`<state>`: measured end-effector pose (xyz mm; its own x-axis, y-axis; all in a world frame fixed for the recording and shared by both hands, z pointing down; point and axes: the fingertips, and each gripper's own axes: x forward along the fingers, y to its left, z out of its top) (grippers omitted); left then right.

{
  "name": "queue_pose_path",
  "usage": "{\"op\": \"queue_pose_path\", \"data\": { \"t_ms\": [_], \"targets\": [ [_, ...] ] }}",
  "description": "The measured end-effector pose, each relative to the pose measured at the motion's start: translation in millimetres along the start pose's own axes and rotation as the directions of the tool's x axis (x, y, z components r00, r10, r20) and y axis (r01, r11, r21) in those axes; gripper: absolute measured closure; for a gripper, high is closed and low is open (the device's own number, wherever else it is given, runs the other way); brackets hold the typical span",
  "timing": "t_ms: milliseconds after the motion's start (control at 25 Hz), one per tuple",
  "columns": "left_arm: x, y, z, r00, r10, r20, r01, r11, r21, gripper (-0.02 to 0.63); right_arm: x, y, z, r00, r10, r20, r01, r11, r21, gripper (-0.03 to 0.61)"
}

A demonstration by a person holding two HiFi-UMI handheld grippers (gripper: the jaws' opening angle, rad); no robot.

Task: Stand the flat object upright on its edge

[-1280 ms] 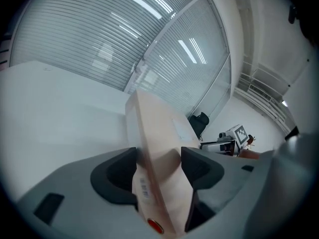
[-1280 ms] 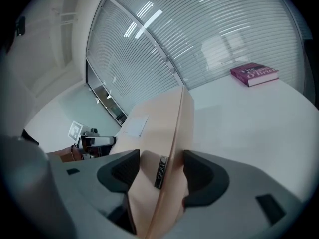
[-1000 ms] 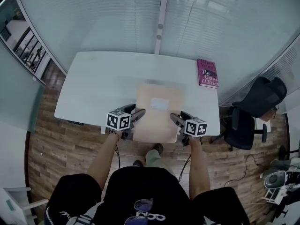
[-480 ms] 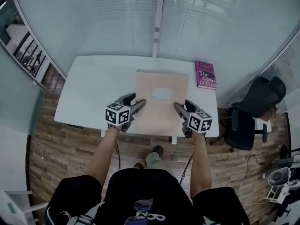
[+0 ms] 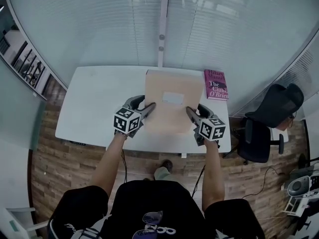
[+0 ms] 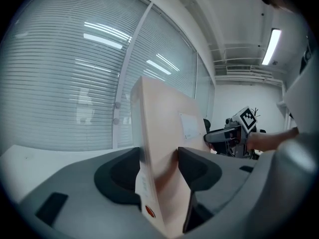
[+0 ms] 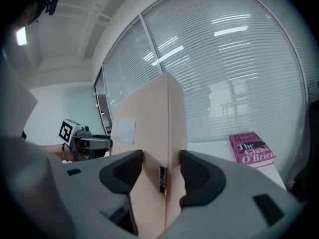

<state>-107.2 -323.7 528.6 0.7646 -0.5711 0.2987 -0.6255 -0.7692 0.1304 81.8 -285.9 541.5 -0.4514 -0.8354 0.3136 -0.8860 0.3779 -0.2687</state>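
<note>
The flat object is a tan cardboard box [image 5: 169, 101] with a white label, held over the white table [image 5: 99, 98] by its two side edges. My left gripper [image 5: 148, 108] grips its left edge and my right gripper [image 5: 189, 112] its right edge. Both pairs of jaws are closing, pads on the two faces. In the left gripper view the box [image 6: 164, 133] rises between the jaws of that gripper [image 6: 159, 166]. The right gripper view shows the box [image 7: 149, 118] likewise clamped in that gripper [image 7: 162, 171]. I cannot tell whether its lower edge touches the table.
A pink book [image 5: 216, 84] lies flat at the table's far right corner, just right of the box. A glass wall with blinds runs behind the table. A black office chair [image 5: 264, 126] stands on the wood floor to the right.
The box, which lay flat overhanging the table's near edge, has been carried further over the table and tilted up. Both grippers moved forward with it.
</note>
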Motion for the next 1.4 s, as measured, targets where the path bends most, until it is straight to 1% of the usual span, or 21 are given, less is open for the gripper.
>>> {"op": "queue_pose_path", "data": {
  "t_ms": [240, 640, 840, 1000, 1400],
  "targets": [
    [34, 10, 16, 1.0, 0.004, -0.002, -0.004, 0.999, 0.033, 0.36, 14, -30, 18, 1.0, -0.025, 0.0, 0.025, 1.0, -0.018, 0.325],
    [72, 10, 33, 1.0, 0.01, -0.001, -0.009, 0.999, 0.036, 0.36, 21, -67, 37, 1.0, -0.026, 0.0, 0.026, 0.999, -0.026, 0.327],
    [81, 8, 40, 1.0, 0.013, 0.003, -0.014, 0.999, 0.048, 0.36, 21, -77, 43, 1.0, -0.018, 0.005, 0.018, 0.999, -0.03, 0.327],
    [87, 5, 44, 1.0, 0.022, 0.009, -0.023, 0.998, 0.056, 0.36, 18, -83, 48, 1.0, -0.015, 0.004, 0.016, 0.999, -0.05, 0.327],
    [91, 0, 51, 0.999, 0.039, 0.029, -0.041, 0.998, 0.056, 0.36, 16, -90, 58, 1.0, -0.009, 0.019, 0.01, 0.998, -0.064, 0.327]
  ]
}}
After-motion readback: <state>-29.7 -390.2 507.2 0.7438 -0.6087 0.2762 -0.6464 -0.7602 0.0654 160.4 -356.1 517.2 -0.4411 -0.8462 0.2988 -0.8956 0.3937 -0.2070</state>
